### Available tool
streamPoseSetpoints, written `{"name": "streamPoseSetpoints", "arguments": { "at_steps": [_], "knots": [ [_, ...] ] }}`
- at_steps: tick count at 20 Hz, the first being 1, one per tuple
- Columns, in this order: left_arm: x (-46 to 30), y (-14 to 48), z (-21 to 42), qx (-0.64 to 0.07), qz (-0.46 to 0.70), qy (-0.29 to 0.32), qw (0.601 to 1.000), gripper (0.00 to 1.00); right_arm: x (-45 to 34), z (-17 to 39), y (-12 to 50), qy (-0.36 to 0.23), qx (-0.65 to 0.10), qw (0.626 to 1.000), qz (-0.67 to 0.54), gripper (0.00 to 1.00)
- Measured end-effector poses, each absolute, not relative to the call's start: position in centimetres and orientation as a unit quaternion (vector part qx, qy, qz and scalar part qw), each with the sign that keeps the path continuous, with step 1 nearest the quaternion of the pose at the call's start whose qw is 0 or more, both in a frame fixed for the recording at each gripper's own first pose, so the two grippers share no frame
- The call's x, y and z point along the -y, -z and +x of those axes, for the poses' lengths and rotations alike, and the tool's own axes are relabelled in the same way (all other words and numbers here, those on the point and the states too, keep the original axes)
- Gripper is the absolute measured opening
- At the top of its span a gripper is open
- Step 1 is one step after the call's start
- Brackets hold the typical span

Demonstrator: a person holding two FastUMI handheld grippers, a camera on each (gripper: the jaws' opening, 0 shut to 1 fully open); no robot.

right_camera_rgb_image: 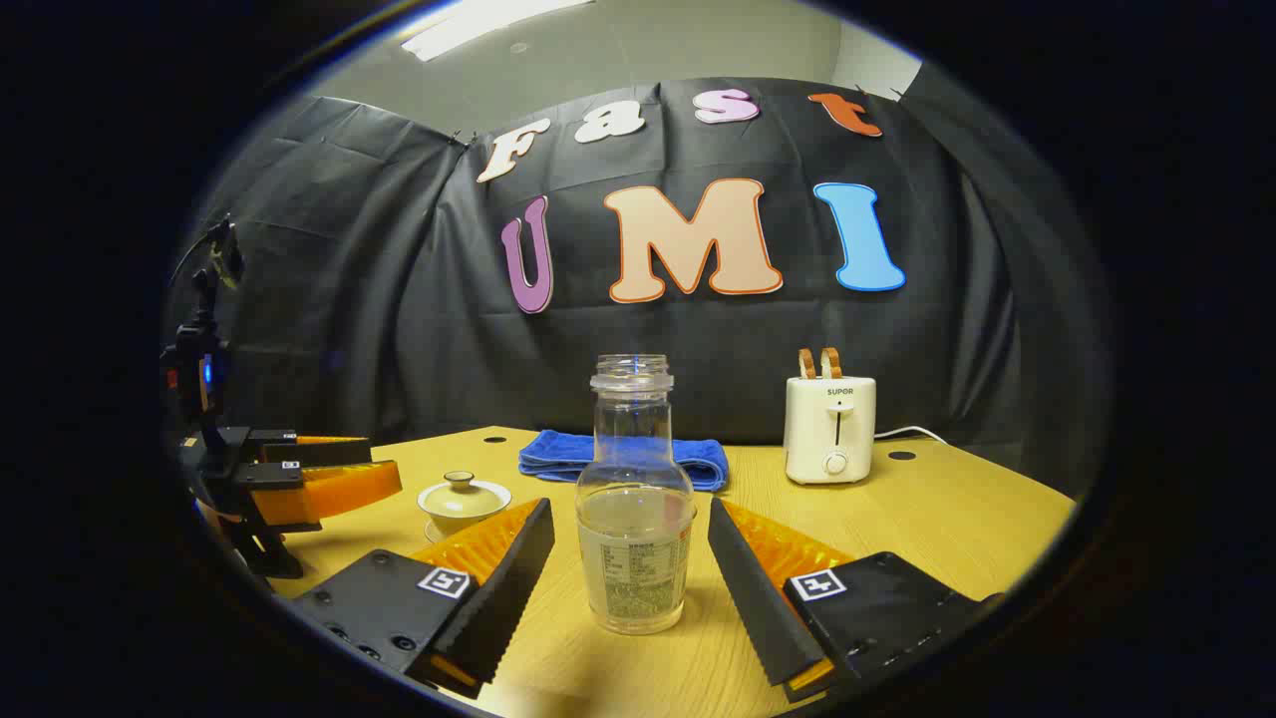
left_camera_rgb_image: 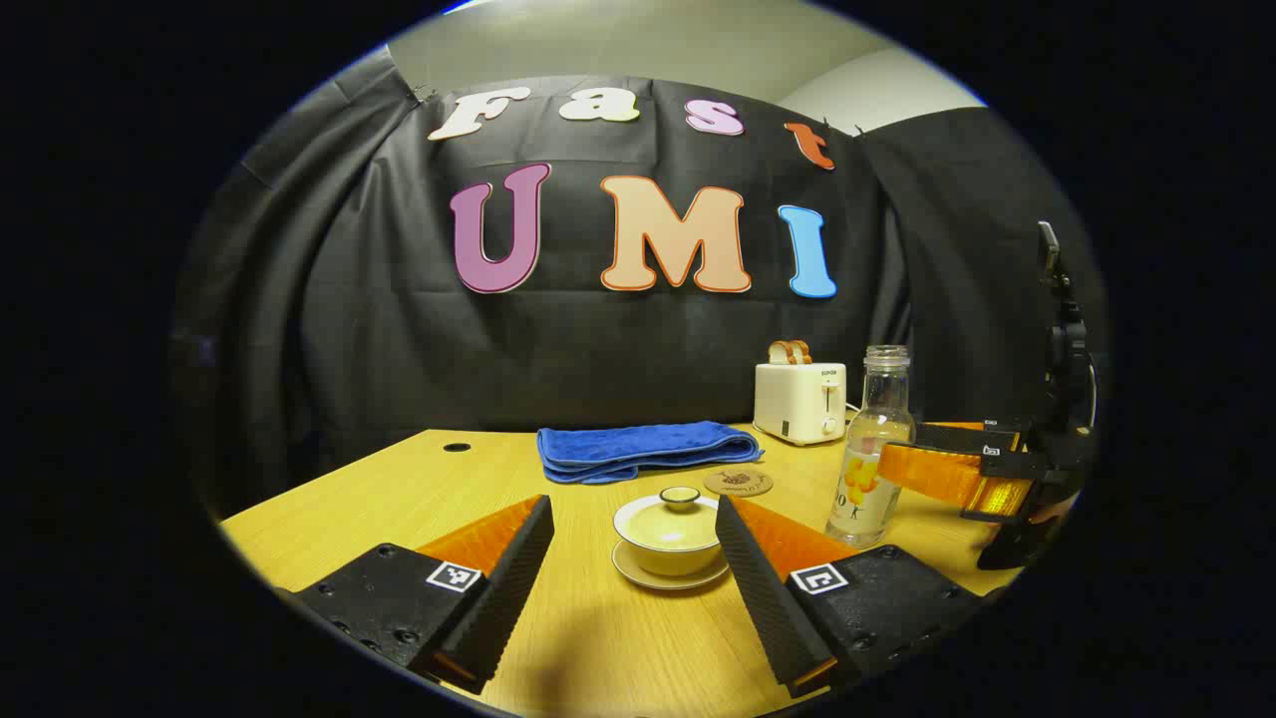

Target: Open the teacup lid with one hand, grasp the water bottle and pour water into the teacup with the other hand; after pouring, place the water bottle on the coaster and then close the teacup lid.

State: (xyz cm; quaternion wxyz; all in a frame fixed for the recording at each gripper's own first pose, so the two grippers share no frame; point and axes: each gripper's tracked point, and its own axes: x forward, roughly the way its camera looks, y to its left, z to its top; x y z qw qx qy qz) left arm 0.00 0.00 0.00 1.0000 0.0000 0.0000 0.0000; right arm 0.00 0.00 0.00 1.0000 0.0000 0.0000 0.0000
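Observation:
A pale teacup point(left_camera_rgb_image: 668, 543) with its lid point(left_camera_rgb_image: 679, 499) on stands on a saucer, just ahead of my left gripper point(left_camera_rgb_image: 634, 519), which is open and apart from it. The capless clear water bottle point(right_camera_rgb_image: 635, 499), part full, stands upright between the fingers of my right gripper point(right_camera_rgb_image: 630, 529), open, with gaps on both sides. In the left gripper view the bottle point(left_camera_rgb_image: 870, 449) is right of the cup with the right gripper point(left_camera_rgb_image: 957, 469) beside it. A round brown coaster point(left_camera_rgb_image: 738, 483) lies behind the cup. The right gripper view shows the teacup point(right_camera_rgb_image: 464, 504) and the left gripper point(right_camera_rgb_image: 329, 479) at left.
A folded blue towel point(left_camera_rgb_image: 638, 451) lies at the back of the wooden table point(left_camera_rgb_image: 598, 648). A white toaster point(left_camera_rgb_image: 799, 399) with bread in its slots stands at the back right, its cord trailing off. Two small round holes mark the tabletop.

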Motion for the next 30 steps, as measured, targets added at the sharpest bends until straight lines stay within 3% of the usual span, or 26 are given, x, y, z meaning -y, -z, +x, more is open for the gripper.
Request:
{"name": "streamPoseSetpoints", "arguments": {
  "at_steps": [2,3,5,7,13,14,15,16,18,19,20,23,24,25,27,28,30],
  "knots": [
    [-0.4,0.1,-0.1,-0.001,0.000,-0.010,1.000,0.96,0.0,0.0,0.0,-0.001,0.000,1.000,0.000,0.99],
    [-0.5,0.0,0.0,-0.001,0.001,-0.018,1.000,0.96,-0.1,0.0,0.0,-0.002,0.000,1.000,0.001,0.94],
    [-0.3,0.0,0.1,-0.001,0.000,-0.017,1.000,0.96,0.0,0.0,-0.1,-0.002,0.000,1.000,0.000,0.99],
    [-0.2,-0.2,0.1,-0.001,0.000,-0.011,1.000,0.96,0.1,0.0,0.0,0.000,0.000,1.000,0.000,0.94],
    [0.3,-0.2,-0.1,0.003,0.000,0.009,1.000,0.96,0.1,0.0,0.0,0.001,0.000,1.000,0.000,0.94],
    [0.3,-0.2,-0.1,0.003,0.000,0.009,1.000,0.95,0.1,0.0,0.0,0.001,0.000,1.000,0.000,0.99],
    [0.3,-0.1,-0.1,0.002,0.000,0.010,1.000,0.95,0.1,0.0,0.0,0.001,0.000,1.000,0.000,0.94],
    [0.3,-0.2,-0.1,0.002,0.000,0.009,1.000,0.95,0.1,0.0,0.0,0.001,0.000,1.000,0.000,0.99],
    [0.2,-0.2,-0.1,0.002,0.000,0.007,1.000,0.95,0.1,0.0,0.0,0.001,0.000,1.000,0.000,0.94],
    [0.2,-0.2,-0.1,0.002,0.000,0.006,1.000,0.95,0.1,0.0,0.0,0.001,0.000,1.000,0.000,0.99],
    [0.3,-0.2,0.0,0.001,0.000,0.005,1.000,0.96,0.1,0.0,0.0,0.001,0.000,1.000,0.000,0.94],
    [0.2,-0.1,0.0,-0.001,-0.002,0.003,1.000,0.96,0.1,0.0,0.0,0.000,0.000,1.000,0.000,0.94],
    [0.2,-0.1,0.0,-0.002,-0.002,0.002,1.000,0.95,0.1,0.0,0.1,0.000,0.000,1.000,0.000,0.99],
    [0.1,-0.1,0.0,-0.001,-0.001,0.001,1.000,0.96,0.1,0.0,0.0,0.001,0.000,1.000,0.000,0.94],
    [0.2,-0.1,0.1,-0.002,-0.001,0.002,1.000,0.94,0.1,0.1,0.0,0.001,0.000,1.000,0.000,0.94],
    [0.2,-0.2,0.2,-0.003,-0.001,0.001,1.000,0.96,0.0,0.0,0.0,0.001,0.001,1.000,0.000,0.99],
    [0.7,-0.1,1.0,-0.006,-0.002,0.004,1.000,0.96,0.1,0.0,0.1,0.000,0.001,1.000,0.000,0.94]
  ]
}}
